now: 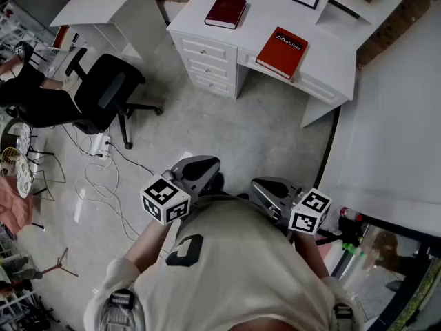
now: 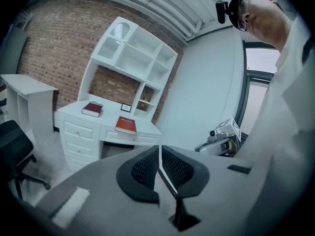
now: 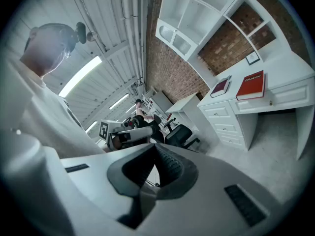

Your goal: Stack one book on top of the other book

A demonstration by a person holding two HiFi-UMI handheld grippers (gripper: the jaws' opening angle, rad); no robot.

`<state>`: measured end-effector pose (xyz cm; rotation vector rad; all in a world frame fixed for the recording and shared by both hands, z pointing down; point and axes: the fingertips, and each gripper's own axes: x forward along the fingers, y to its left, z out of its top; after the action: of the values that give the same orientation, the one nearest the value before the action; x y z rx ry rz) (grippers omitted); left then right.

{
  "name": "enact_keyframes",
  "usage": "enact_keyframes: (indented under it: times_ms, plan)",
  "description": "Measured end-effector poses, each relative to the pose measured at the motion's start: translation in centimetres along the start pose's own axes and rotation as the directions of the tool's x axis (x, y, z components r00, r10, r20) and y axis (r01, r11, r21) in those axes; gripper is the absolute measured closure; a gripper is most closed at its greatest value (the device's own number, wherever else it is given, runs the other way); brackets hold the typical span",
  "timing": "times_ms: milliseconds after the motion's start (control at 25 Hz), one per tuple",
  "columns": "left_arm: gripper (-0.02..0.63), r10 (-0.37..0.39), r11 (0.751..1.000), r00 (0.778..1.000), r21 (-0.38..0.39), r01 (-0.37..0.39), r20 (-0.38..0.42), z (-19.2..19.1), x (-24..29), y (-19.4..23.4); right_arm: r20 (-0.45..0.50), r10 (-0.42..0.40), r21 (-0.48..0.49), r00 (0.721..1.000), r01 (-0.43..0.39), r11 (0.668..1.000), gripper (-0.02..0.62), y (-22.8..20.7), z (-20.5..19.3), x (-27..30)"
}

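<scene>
Head view, red book point(image 1: 282, 52), maroon book point(image 1: 225, 12), long axes front-to-back on desk point(image 1: 275, 5), left tool point(image 2: 160, 163), right tool point(image 3: 152, 166) clenched empty

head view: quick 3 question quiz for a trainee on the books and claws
1. How many books lie on the white desk?
2. True or false: one book is stacked on the other.
3. The left claw and right claw are: A both shut and empty, B both open, C each holding a book.
Key: 1 two: dark red book, bright red book; 2 false, they lie apart; 3 A.
</scene>
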<state>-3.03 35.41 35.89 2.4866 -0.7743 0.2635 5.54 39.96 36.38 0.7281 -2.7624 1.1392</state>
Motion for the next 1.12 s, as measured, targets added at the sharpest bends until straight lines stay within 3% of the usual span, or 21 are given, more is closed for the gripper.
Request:
enact_keyframes:
  times_ms: [240,480,680,800,960,1120]
  plan:
    - [0.588,0.065,0.998,0.996,-0.009,-0.064,0.056,1.7,-3.9,5.7,-0.011,0.001,-0.046,1.0,-0.001,0.999,0.591,0.9,1.1,4.8]
    - [0.588,0.132,0.99,0.985,0.035,-0.137,0.113,4.2,-6.2,11.3,-0.013,-0.004,-0.084,1.0,0.003,0.996,0.589,0.3,3.2,7.8]
    - [0.588,0.204,0.979,0.969,-0.023,-0.203,0.14,3.7,-9.4,15.2,-0.071,-0.03,-0.078,0.997,0.024,0.997,0.589,0.6,2.3,9.6]
    - [0.588,0.197,0.98,0.968,-0.062,-0.189,0.155,3.2,-10.3,16.0,-0.102,-0.039,-0.078,0.994,0.031,0.996,0.589,1.0,1.7,11.1]
    - [0.588,0.173,0.985,0.973,-0.038,-0.17,0.151,2.7,-10.2,16.3,-0.134,-0.042,-0.072,0.99,0.032,0.997,0.589,1.0,1.3,13.5]
    - [0.588,0.096,0.994,0.986,-0.062,-0.088,0.138,1.9,-9.4,15.4,-0.169,-0.045,-0.063,0.985,0.035,0.997,0.589,1.1,0.7,15.4]
